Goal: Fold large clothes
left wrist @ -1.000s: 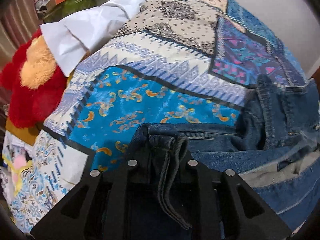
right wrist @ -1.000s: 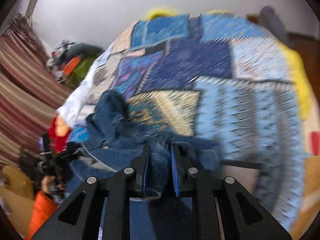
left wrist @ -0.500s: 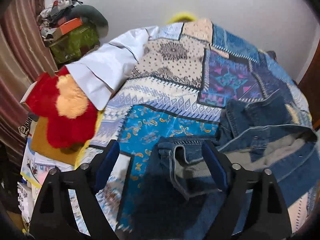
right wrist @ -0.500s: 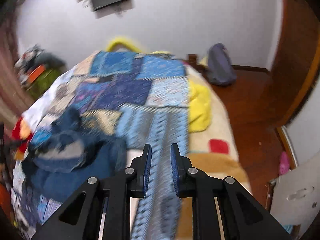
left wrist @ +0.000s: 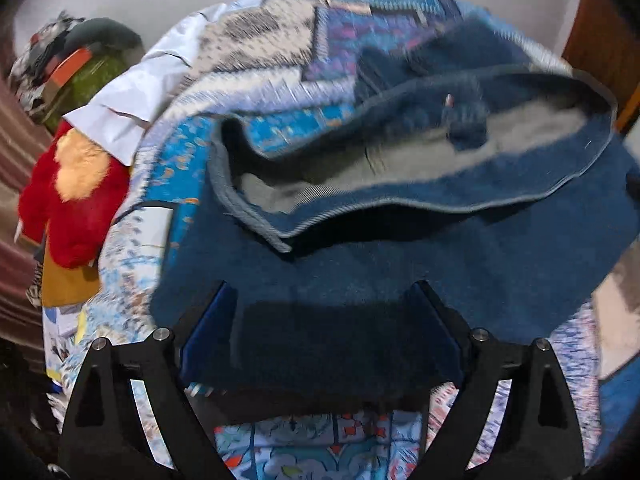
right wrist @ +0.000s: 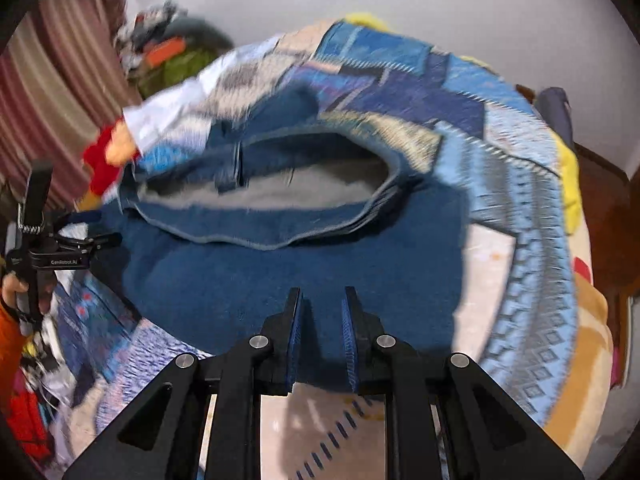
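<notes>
1. Left gripper (left wrist: 324, 328) w/ jaws wide, just been opening, nothing pinched, over denim jacket (left wrist: 400, 264) on patchwork quilt (left wrist: 256, 52).
2. Right gripper (right wrist: 322, 332) near shut; we can't tell whether it pinches the jacket's near hem.
3. Far detail blurred.

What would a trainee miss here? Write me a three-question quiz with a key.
1. True or false: the blue denim garment lies neatly folded on the patchwork bedspread.
2. Which gripper is shut: A, the left gripper, or B, the right gripper?
3. What colour is the garment's inside?
Key: 1 false, it is rumpled. 2 B; the left gripper's jaws have just been opening, with denim between them, unpressed. 3 grey.
</notes>
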`<state>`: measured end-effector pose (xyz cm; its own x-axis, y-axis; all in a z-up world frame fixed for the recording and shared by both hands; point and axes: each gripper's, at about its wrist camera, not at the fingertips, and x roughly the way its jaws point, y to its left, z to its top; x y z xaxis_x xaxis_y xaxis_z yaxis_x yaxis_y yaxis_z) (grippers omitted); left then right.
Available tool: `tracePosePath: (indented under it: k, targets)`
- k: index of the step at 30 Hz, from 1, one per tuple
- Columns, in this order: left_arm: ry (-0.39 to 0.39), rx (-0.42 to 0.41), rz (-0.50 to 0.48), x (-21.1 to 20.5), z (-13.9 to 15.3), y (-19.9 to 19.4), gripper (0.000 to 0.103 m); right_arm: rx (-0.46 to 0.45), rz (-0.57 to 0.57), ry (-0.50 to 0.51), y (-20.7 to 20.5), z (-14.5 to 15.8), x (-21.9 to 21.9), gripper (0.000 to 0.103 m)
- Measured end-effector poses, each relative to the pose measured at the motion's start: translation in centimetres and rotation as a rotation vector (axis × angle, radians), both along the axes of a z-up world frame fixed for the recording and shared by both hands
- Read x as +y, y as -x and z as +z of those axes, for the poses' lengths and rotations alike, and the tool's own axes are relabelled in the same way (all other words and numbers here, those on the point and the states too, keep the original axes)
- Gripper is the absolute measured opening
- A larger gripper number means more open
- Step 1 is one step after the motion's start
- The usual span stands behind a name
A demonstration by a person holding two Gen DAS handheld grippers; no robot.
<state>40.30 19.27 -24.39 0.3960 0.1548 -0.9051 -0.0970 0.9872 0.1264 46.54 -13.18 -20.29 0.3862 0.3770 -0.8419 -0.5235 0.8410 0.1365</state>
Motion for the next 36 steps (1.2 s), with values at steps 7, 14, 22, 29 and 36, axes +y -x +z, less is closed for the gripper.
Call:
tracePosePath:
  k: [7,14,22,29,36]
  targets:
    - [-0.023,-0.026,0.070,1.2,-0.8,-5.4,0.090,-0.036,0.063,0.111,-3.5,-2.7,4.2,0.015]
    - [-0.012,-0.123,0.211,6.0,1.6,-10.9,0.090,-0.116,-0.010,0.081,-10.5,-0.2,5.5,0.015]
    - [0.043,-0.093,0.282,8.7,2.3,-11.9,0.090,-0.103,-0.122,0.046,-14.3,1.0,5.5,0.015]
    - [-0.037,-0.197,0.161,6.1,8.2,-8.4,0.090,-0.171,-0.074,-0.026,-9.8,5.1,5.4,0.015]
    - [0.030,-0.212,0.081,4.3,9.7,-4.5,0.097,-0.130,0.065,-0.048,-3.9,5.0,9.3,0.015]
